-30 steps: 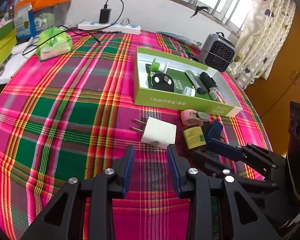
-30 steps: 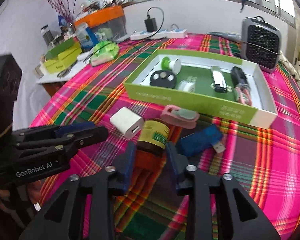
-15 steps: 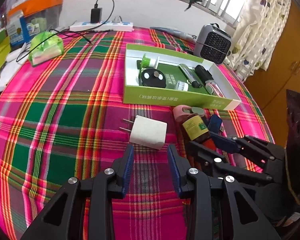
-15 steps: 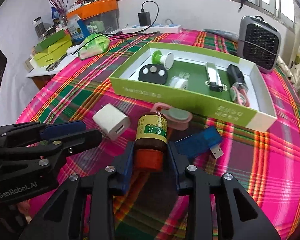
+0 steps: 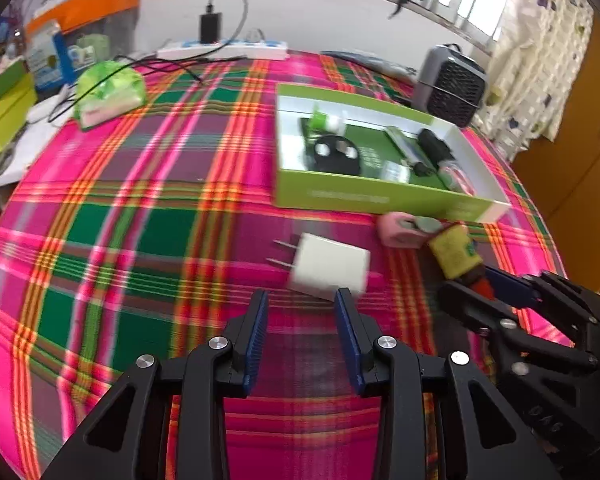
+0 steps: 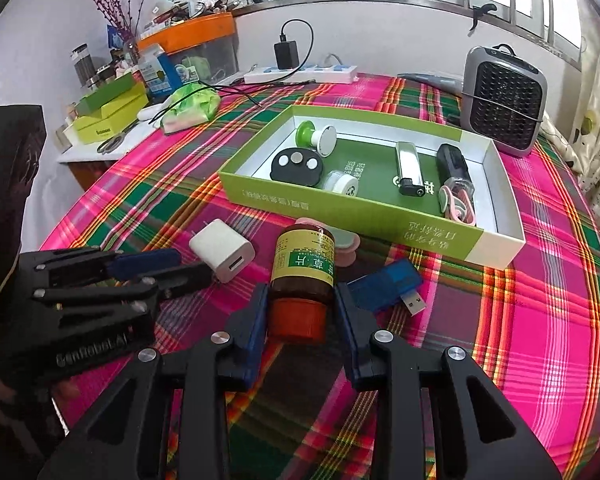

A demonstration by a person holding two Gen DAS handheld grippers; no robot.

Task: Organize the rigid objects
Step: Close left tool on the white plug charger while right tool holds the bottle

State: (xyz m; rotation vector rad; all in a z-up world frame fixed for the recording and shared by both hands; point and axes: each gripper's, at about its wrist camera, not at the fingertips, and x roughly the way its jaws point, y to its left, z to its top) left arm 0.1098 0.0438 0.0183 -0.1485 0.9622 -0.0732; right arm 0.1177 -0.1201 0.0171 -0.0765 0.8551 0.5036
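plaid tablecloth (image 6: 540,320); left gripper (image 6: 156,270) marked "genrobot.ai"; bottle (image 6: 302,276) label chinese.

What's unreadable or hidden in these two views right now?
- Left wrist: motion blur smears the green box lettering.
- Left wrist: brown bottle cap hidden in the right tongs.
- Right wrist: pink holder mostly behind the bottle.
- Right wrist: white charger prongs barely visible.

"genrobot.ai" on the left gripper (image 6: 168,276) body (raised lettering); chinese characters on the bottle (image 6: 303,264) label
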